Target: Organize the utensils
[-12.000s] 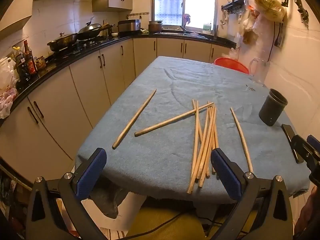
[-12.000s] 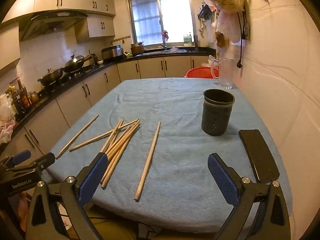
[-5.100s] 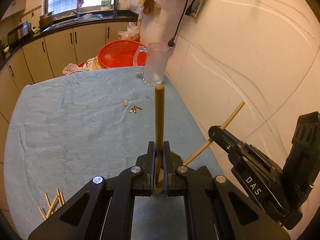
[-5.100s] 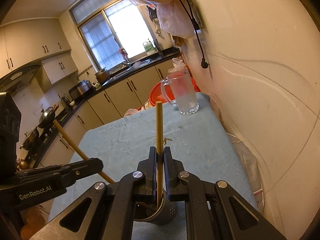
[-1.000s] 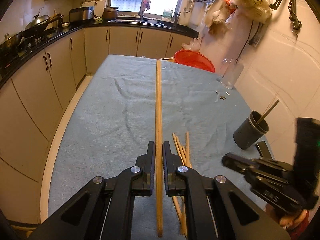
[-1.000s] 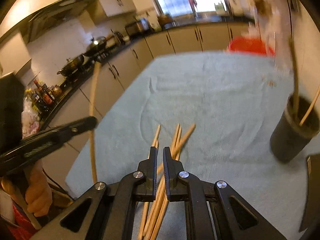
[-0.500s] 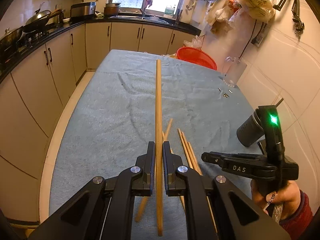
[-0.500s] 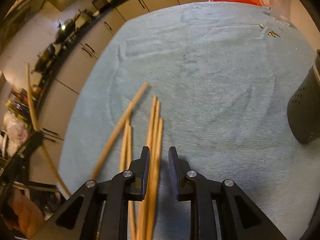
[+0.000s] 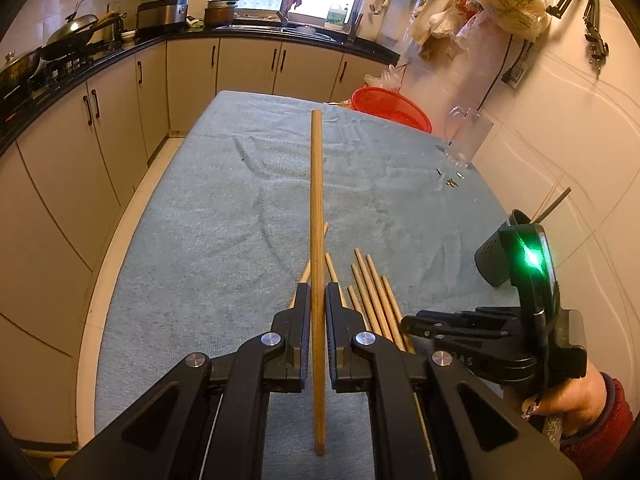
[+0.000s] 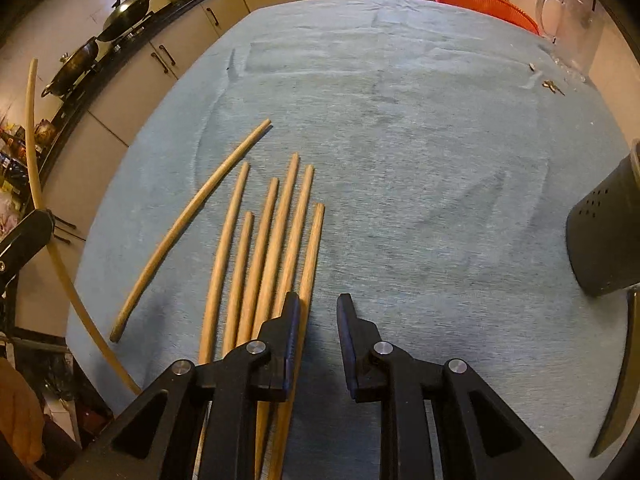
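My left gripper [image 9: 318, 300] is shut on a long wooden chopstick [image 9: 317, 216] and holds it above the blue towel-covered table [image 9: 224, 216]. That chopstick also shows at the left edge of the right wrist view [image 10: 34, 152]. Several wooden chopsticks [image 10: 272, 240] lie side by side on the towel, and one lies apart to their left [image 10: 188, 224]. My right gripper [image 10: 318, 308] is open, low over the towel, just right of the bundle. The black perforated holder [image 10: 608, 236] stands at the right with chopsticks [image 9: 554, 204] in it.
A glass mug [image 9: 466, 136] and a red basket [image 9: 390, 108] stand at the table's far right. Small metal bits [image 10: 552, 86] lie near the mug. A black phone [image 10: 624, 380] lies by the holder. Cabinets and a stove counter run along the left.
My right gripper has opened wider and come down closer to the chopstick bundle. My left gripper still holds its chopstick, nearly unmoved.
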